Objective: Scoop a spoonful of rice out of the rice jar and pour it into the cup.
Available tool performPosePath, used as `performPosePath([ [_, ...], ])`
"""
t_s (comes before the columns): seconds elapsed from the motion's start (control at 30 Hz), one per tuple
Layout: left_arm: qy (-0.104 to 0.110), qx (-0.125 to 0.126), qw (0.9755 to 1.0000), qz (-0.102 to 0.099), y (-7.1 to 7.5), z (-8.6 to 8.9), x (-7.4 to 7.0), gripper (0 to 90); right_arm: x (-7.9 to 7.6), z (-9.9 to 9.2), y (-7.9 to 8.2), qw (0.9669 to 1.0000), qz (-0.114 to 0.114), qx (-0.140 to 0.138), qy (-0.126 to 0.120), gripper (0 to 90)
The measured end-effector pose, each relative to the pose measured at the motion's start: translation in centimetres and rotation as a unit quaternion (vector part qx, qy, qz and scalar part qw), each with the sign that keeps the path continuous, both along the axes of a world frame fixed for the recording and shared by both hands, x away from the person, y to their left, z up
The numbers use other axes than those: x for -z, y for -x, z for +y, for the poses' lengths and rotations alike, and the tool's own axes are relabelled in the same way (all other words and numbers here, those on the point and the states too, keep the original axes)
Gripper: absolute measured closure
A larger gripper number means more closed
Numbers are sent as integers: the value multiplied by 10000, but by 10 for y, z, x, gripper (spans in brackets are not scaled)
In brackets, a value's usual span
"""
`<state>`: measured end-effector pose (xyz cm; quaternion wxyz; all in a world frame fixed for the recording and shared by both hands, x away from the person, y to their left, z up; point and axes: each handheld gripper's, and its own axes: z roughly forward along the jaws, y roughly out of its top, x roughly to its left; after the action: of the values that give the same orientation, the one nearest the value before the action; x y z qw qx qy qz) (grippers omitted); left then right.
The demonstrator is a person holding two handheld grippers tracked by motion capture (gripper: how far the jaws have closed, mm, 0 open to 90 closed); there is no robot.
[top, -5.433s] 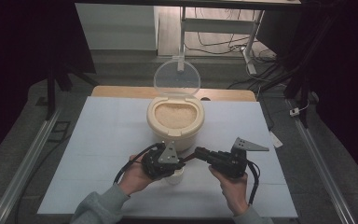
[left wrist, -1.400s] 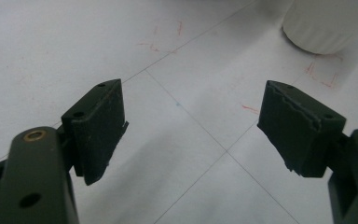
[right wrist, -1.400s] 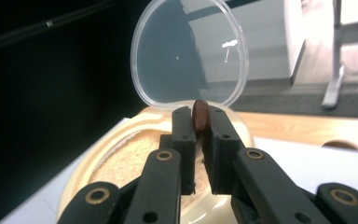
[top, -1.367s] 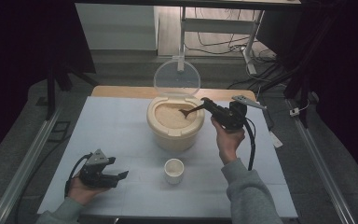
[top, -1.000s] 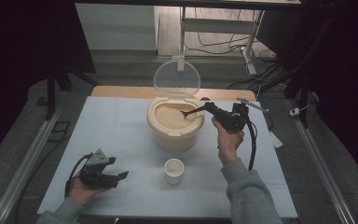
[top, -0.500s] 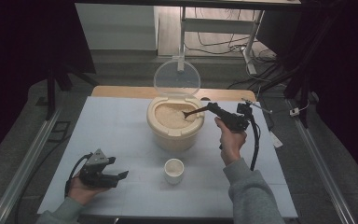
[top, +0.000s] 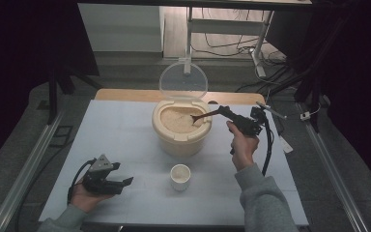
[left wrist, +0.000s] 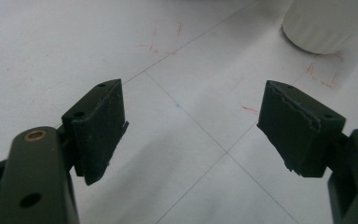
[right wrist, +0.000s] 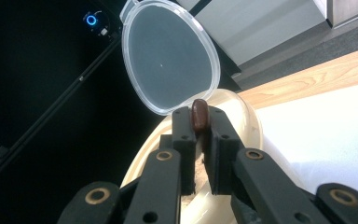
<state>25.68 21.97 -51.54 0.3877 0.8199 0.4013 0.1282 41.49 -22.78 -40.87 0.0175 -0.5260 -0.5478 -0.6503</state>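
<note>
A cream tub (top: 181, 140) full of pale grain stands at the table's middle, its clear lid (top: 183, 80) hinged up behind it. My right gripper (top: 221, 111) is at the tub's right rim, shut on a brown spoon (top: 200, 116) whose bowl rests in the grain. In the right gripper view the spoon handle (right wrist: 199, 114) sits between the jaws in front of the lid (right wrist: 170, 56). A small white cup (top: 180, 177) stands in front of the tub. My left gripper (top: 125, 182) rests open at the front left; the cup's base (left wrist: 328, 23) shows beyond its jaws.
The white table top (top: 121, 140) ends in a wooden strip (top: 125, 94) at the back. Metal rails (top: 24, 164) run along both sides. Cables and a stand (top: 251, 43) lie on the floor behind.
The right gripper has drawn slightly right and back at the tub's rim with the spoon. Earlier both grippers were together near the cup. The left gripper has stayed still lately.
</note>
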Motion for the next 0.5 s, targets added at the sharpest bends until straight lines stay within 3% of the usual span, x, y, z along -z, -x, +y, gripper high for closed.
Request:
performPosePath([
  [0.5,-34,-1,10000,-26,0,-1,0,226,-2,-10,-1,9995,136,46,-269,830],
])
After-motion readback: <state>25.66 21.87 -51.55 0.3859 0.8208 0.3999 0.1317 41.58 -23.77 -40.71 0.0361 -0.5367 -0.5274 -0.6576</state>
